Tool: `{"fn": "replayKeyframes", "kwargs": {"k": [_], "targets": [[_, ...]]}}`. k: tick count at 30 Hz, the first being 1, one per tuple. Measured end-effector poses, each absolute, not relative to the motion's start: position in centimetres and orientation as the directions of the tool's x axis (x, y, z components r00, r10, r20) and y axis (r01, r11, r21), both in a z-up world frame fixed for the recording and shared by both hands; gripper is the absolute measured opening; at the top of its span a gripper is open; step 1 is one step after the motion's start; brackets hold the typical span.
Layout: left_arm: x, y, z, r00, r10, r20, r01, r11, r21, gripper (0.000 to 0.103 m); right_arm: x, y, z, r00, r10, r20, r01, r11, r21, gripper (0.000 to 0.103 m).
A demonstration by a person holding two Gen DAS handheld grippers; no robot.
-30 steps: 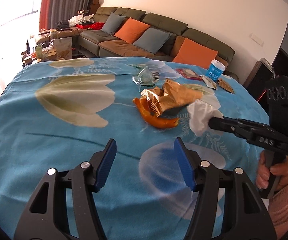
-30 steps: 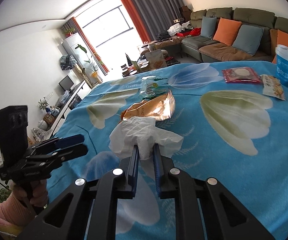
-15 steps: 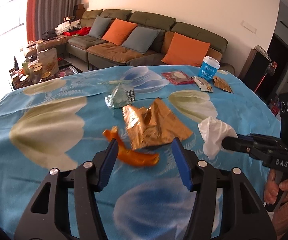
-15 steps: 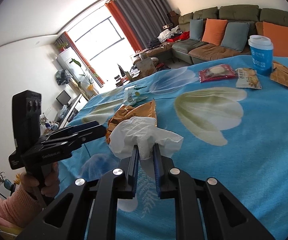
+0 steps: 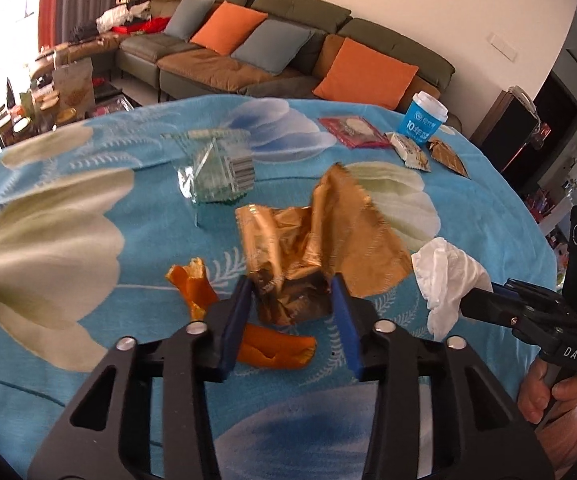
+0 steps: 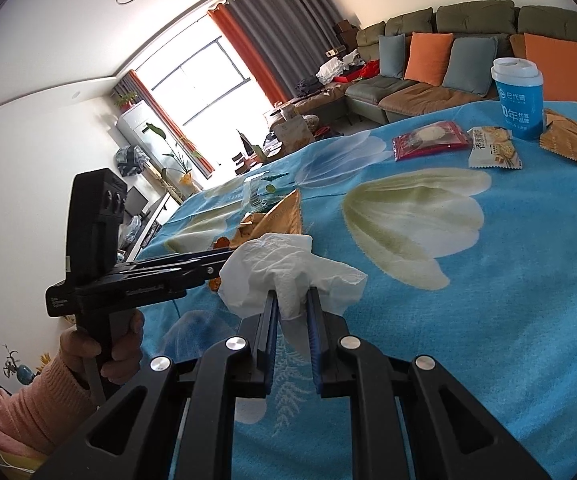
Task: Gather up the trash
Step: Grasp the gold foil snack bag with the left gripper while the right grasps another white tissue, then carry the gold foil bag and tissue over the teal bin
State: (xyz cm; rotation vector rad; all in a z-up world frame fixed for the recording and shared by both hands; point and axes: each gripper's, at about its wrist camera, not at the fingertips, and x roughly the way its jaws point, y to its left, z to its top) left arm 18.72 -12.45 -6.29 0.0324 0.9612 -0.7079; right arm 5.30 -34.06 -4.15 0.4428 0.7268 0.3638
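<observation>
Orange peel (image 5: 272,346) partly hidden behind left gripper (image 5: 292,292) finger; clear wrapper (image 5: 218,172) blurred; person cut off at sleeve (image 6: 20,412).

Crumpled gold foil wrapper (image 5: 308,252): torn open, one flap standing up, lying mid blue floral tablecloth (image 5: 88,320).
Curled orange peel strip (image 5: 248,328): flat on cloth, just beside wrapper's near edge.
Clear crinkled plastic packet with barcode (image 5: 216,172): beyond wrapper, near it.
Crumpled white tissue (image 6: 284,276): lifted off cloth, right of wrapper.
</observation>
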Motion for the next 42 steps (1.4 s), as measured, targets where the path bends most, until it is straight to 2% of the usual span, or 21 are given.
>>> {"fn": "replayKeyframes", "kwargs": {"k": [1,3,8,17,27,42], "targets": [[18.8,-12.5,-6.5,0.37,-0.534,-0.76,0.561,0.781,-0.275,0.035,5.3,-34.1,-4.2,0.692,0.465,-0.552,-0.166,0.847,0.505,0.013],[18.8,-12.5,-6.7,0.362,-0.539,-0.761,0.558,0.779,-0.286,0.023,5.4,-34.2,-4.2,0.693,0.466,-0.551,-0.168,0.847,0.505,0.013],[18.5,-12.6,-6.8,0.37,-0.533,-0.761,0.554,0.784,-0.279,0.018,5.4,-34.2,-4.2,0.696,0.464,-0.548,-0.166,0.847,0.506,0.013],[16.9,-10.2,-4.8,0.415,-0.549,-0.726,0.534,0.793,-0.294,0.017,4.8,-33.7,-3.1,0.708,0.475,-0.523,-0.194,0.842,0.503,0.013],[13.1,-3.6,-1.9,0.51,-0.546,-0.665,0.485,0.82,-0.303,0.017,5.2,-30.4,-1.8,0.687,0.531,-0.495,-0.275,0.821,0.5,0.013],[6.8,7.5,-0.9,0.629,-0.436,-0.644,0.34,0.899,-0.277,0.017,6.5,-22.4,-1.5,0.583,0.64,-0.5,-0.415,0.764,0.493,0.013]]}}
